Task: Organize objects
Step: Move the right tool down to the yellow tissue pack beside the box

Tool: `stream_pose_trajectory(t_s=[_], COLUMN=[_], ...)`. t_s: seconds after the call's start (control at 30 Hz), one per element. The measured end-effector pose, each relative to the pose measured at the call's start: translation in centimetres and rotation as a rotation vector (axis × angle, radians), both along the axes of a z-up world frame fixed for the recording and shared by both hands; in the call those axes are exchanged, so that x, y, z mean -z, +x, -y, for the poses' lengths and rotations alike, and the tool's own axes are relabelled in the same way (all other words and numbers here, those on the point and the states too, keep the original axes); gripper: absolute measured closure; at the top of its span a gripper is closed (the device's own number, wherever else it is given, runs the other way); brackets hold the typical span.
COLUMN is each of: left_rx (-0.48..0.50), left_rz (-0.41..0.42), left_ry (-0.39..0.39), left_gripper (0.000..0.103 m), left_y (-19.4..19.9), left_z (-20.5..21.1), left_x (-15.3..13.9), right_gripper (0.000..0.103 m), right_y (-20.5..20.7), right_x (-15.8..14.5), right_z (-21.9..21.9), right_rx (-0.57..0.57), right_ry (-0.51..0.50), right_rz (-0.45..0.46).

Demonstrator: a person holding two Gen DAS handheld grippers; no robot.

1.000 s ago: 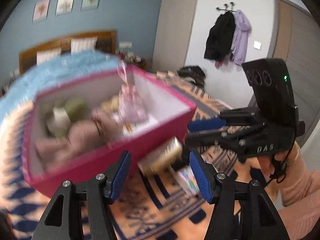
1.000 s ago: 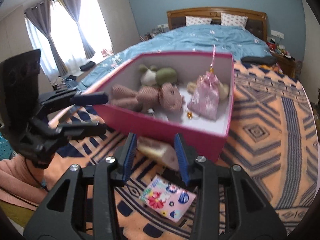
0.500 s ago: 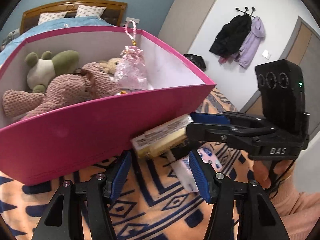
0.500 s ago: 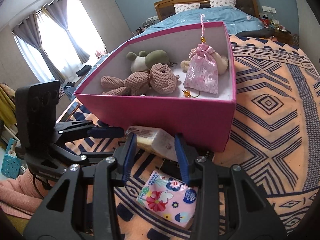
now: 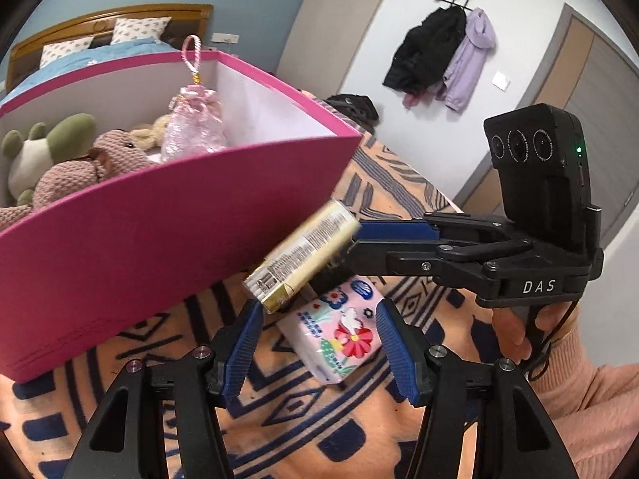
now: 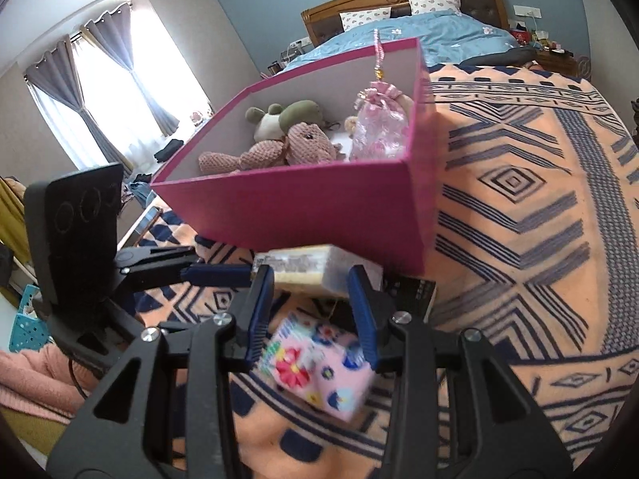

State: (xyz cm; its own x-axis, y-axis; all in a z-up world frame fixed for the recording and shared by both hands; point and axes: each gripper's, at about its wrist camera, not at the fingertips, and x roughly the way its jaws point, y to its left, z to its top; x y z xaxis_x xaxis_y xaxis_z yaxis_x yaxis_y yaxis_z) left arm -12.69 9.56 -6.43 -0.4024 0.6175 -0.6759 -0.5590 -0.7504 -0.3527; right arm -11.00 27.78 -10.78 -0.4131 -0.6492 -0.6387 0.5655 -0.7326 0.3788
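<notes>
A pink box (image 5: 159, 231) (image 6: 319, 211) on the patterned blanket holds a brown knitted toy (image 6: 279, 153), a green and white plush (image 6: 279, 117) and a pink pouch (image 6: 379, 127). My right gripper (image 6: 311, 299) (image 5: 351, 239) is shut on a yellow-white packet (image 5: 303, 255) (image 6: 303, 271), held off the blanket against the box's near wall. My left gripper (image 5: 315, 343) is open and empty just above a pink flowered tissue pack (image 5: 339, 331) (image 6: 319, 367) lying on the blanket.
A black flat item (image 6: 411, 291) lies under the packet beside the box. A bed with blue cover (image 6: 431, 28) stands behind. Coats (image 5: 439, 56) hang on the far wall. A blue basket (image 6: 28, 327) sits low at the left.
My right gripper has lifted the packet higher along the box's front. My left gripper has moved right and closer, over the tissue pack.
</notes>
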Motion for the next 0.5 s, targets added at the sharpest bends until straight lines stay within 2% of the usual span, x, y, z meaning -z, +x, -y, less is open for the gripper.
stream_pose_trajectory(t_s=[0.1,0.23,0.5], left_rx=[0.023,-0.006,-0.070], left_rz=[0.004,0.013,0.046], left_ry=[-0.022,-0.017,0.016], left_gripper=[0.044,0.044,0.044], left_y=[0.2,-0.2,-1.7], left_z=[-0.6,0.1,1.6], left_x=[0.4,0.4,0.6], right_gripper=[0.061,0.061,0.061], right_y=[0.4,0.5,-0.9], right_x=[0.7,1.0,-0.6], right_z=[-1.0,-2.0,0.1], right_rx=[0.013,0.036,0.016], right_ry=[0.016,0.012,-0.020], right_rz=[0.017,0.038,-0.022])
